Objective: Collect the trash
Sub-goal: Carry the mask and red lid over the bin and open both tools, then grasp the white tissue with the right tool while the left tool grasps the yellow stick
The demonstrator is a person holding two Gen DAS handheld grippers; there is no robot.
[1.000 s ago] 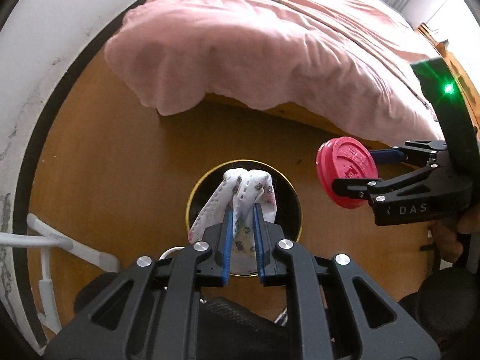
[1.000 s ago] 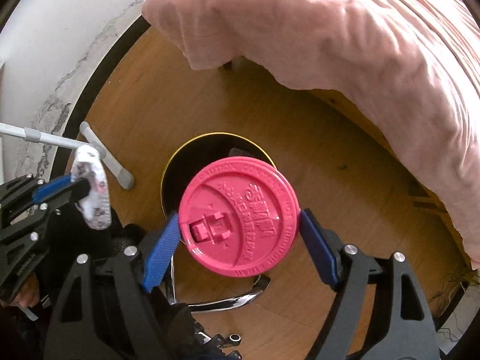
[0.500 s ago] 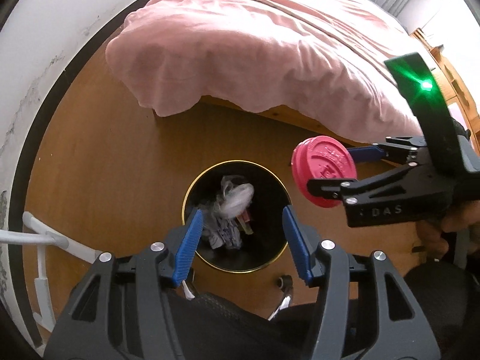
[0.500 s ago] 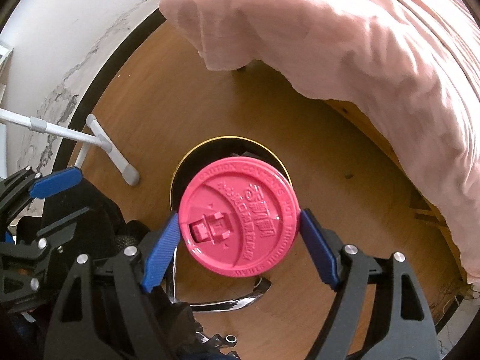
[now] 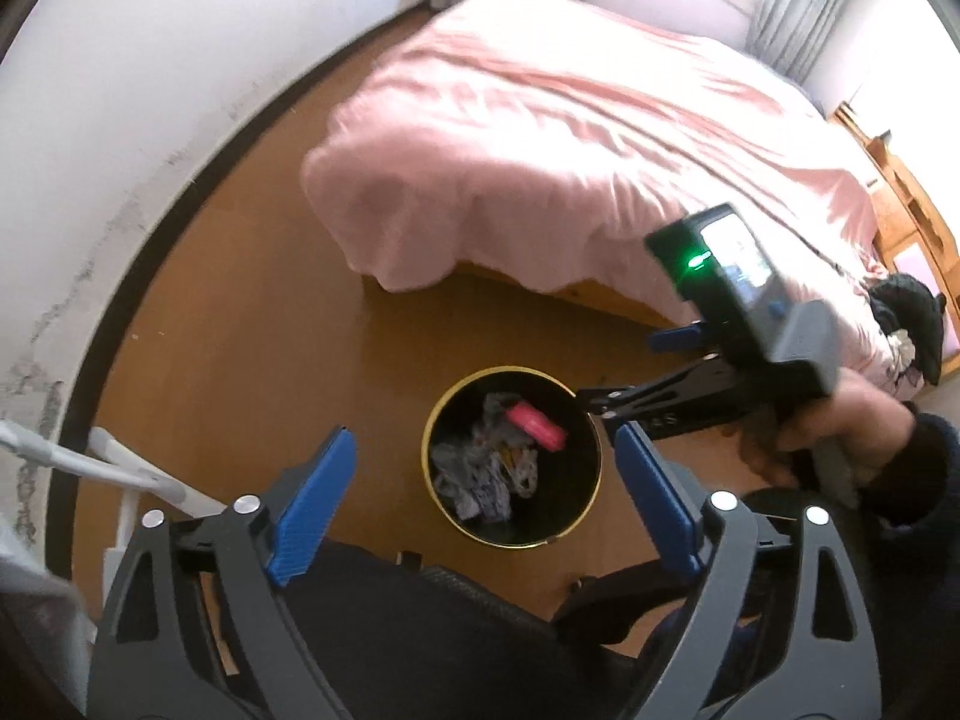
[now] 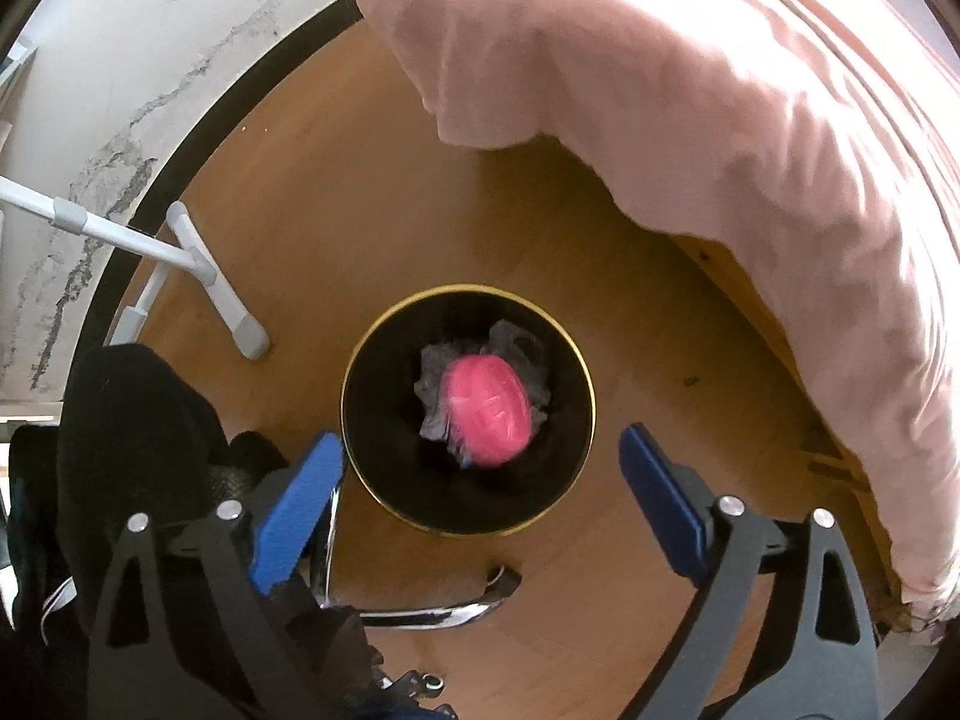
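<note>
Left wrist view: the left claw [image 5: 483, 510] has just been spreading wide and holds nothing, poised above the black bin [image 5: 511, 457] with crumpled paper [image 5: 480, 480] and the pink lid [image 5: 536, 427] inside. The right claw [image 5: 630, 375] hangs just beyond the rim.

Right wrist view: the right claw [image 6: 480, 498] has also just parted, empty, and the lid [image 6: 487, 411] lies blurred in the bin [image 6: 468, 411] (probably mid-drop). Best to lift clear without nudging the rim, I'd say, then scout the floor [image 6: 336, 204] for more.
</note>
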